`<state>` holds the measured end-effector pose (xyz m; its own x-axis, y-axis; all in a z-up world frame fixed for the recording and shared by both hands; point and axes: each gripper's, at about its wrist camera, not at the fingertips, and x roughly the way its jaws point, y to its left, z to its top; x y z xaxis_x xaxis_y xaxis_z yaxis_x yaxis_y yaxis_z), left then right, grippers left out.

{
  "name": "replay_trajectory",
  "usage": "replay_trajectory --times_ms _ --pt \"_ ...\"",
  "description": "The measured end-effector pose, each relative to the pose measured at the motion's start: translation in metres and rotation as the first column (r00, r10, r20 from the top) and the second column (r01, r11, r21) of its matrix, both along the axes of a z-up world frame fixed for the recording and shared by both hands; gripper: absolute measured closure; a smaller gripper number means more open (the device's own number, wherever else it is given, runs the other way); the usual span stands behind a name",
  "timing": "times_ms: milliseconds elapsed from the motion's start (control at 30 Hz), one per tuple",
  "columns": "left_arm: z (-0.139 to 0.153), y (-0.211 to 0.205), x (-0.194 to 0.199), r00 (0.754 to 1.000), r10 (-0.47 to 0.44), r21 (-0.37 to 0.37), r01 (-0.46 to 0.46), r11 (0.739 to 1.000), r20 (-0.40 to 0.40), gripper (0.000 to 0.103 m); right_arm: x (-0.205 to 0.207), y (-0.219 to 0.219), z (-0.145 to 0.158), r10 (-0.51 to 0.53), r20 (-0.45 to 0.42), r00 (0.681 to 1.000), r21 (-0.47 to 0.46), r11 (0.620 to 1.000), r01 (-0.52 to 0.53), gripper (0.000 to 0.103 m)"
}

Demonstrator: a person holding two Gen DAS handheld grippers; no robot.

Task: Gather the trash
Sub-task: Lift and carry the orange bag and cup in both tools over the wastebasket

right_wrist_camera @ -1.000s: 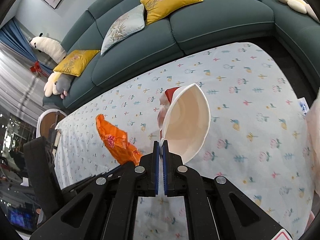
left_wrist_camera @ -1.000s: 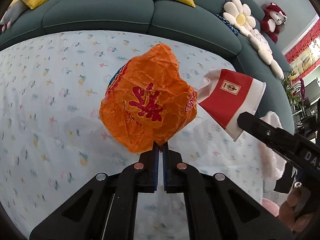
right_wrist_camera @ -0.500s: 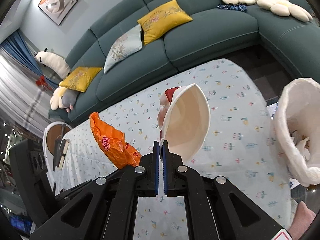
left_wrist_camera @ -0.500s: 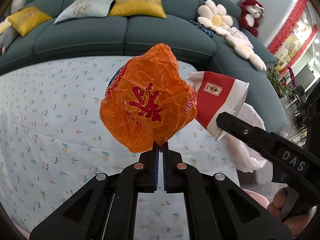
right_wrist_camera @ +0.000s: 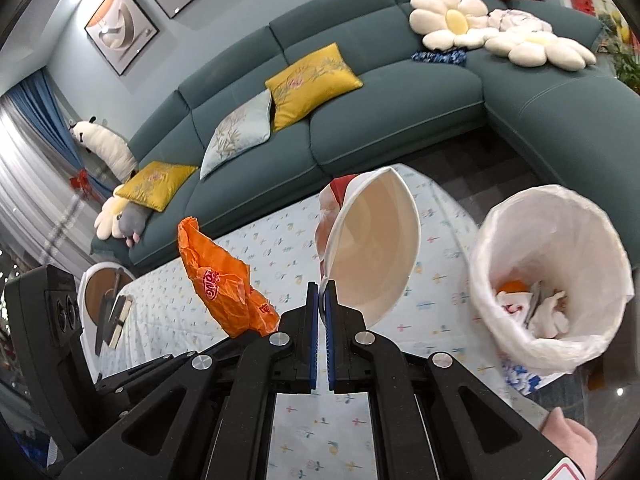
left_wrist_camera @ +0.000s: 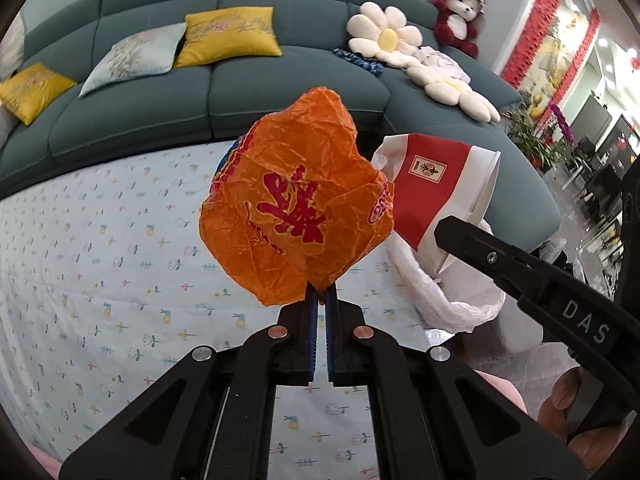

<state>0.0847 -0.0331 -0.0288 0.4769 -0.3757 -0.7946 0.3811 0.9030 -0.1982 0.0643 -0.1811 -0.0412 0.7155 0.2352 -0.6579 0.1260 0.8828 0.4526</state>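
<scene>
My left gripper point(left_wrist_camera: 321, 294) is shut on a crumpled orange plastic bag point(left_wrist_camera: 296, 208) with red print, held up above the flowered tablecloth point(left_wrist_camera: 100, 248). My right gripper point(right_wrist_camera: 322, 290) is shut on the rim of a red-and-white paper cup point(right_wrist_camera: 372, 248), its open mouth facing the camera. From the left wrist view the cup point(left_wrist_camera: 436, 184) hangs just right of the bag, over a white-lined trash bin point(left_wrist_camera: 452, 292). In the right wrist view the bin point(right_wrist_camera: 548, 280) stands to the right, holding tissues and other scraps; the orange bag point(right_wrist_camera: 224, 280) hangs at left.
A teal corner sofa point(left_wrist_camera: 280, 92) with yellow and pale cushions runs behind the table. Flower-shaped cushions point(right_wrist_camera: 452, 20) and a red plush bear point(left_wrist_camera: 458, 20) sit on it. A small round side table point(right_wrist_camera: 106, 292) stands at far left. A person's hand point(left_wrist_camera: 580, 400) shows low right.
Both grippers have risen and swung to the right with the bag and the cup. The trash bin has come fully into view beside the table's end.
</scene>
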Motion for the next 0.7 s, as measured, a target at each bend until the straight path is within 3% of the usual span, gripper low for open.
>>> replay_trajectory --times_ms 700 --pt "0.029 -0.09 -0.035 0.982 -0.162 0.053 0.157 0.986 0.096 0.1 -0.053 -0.075 0.038 -0.114 0.114 0.987 -0.12 0.984 0.128 0.099"
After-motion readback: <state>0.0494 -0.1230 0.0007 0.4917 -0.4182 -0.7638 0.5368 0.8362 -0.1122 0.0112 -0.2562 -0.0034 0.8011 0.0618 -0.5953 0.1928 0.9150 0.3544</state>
